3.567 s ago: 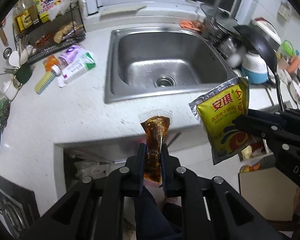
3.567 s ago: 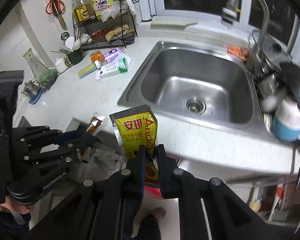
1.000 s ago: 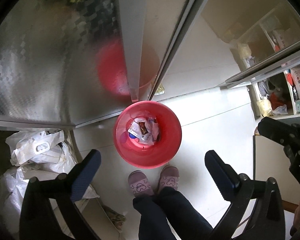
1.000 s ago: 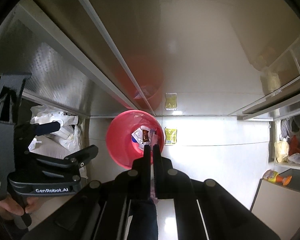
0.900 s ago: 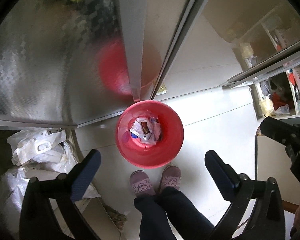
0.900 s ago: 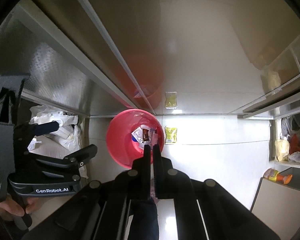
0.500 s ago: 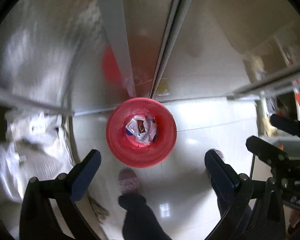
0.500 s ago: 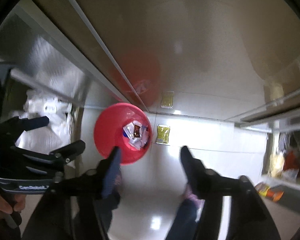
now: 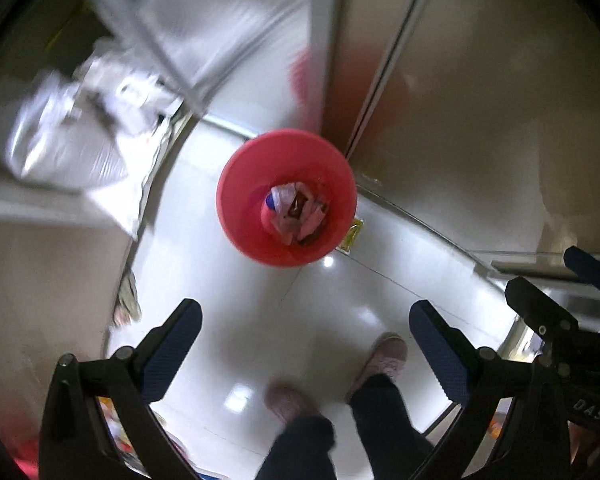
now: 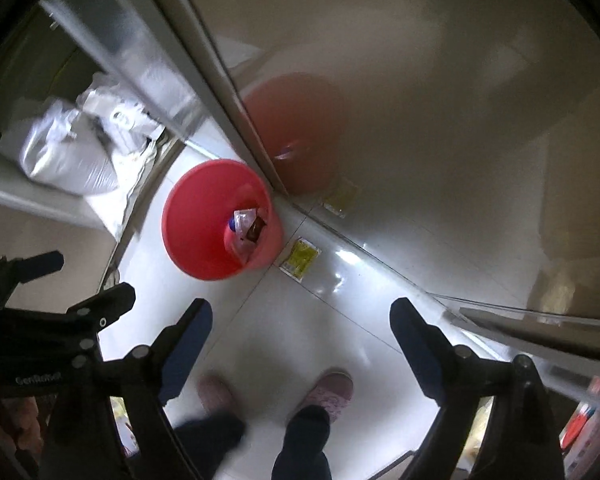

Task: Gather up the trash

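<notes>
A red bin (image 9: 240,200) stands on the pale floor against a steel cabinet front, with wrappers and a brown sauce packet (image 9: 296,208) inside. A yellow packet (image 10: 300,258) lies flat on the floor just right of the red bin (image 10: 196,232), outside it. In the left wrist view only a corner of the yellow packet (image 9: 350,236) shows past the rim. Both grippers point down at the floor, nearer to me than the bin. My left gripper (image 9: 304,312) is open and empty. The jaws of my right gripper (image 10: 300,312) are opening, with nothing between them.
White plastic bags (image 10: 72,148) lie in an open compartment left of the bin. The person's shoes (image 10: 328,392) and dark trouser legs stand below the grippers. Steel cabinet doors (image 10: 420,120) rise behind the bin. Shelves with packets show at the far right (image 10: 588,412).
My right gripper has gone from shut to wide open. Both views have rolled, so the bin now sits higher and farther left. The person's feet have shifted.
</notes>
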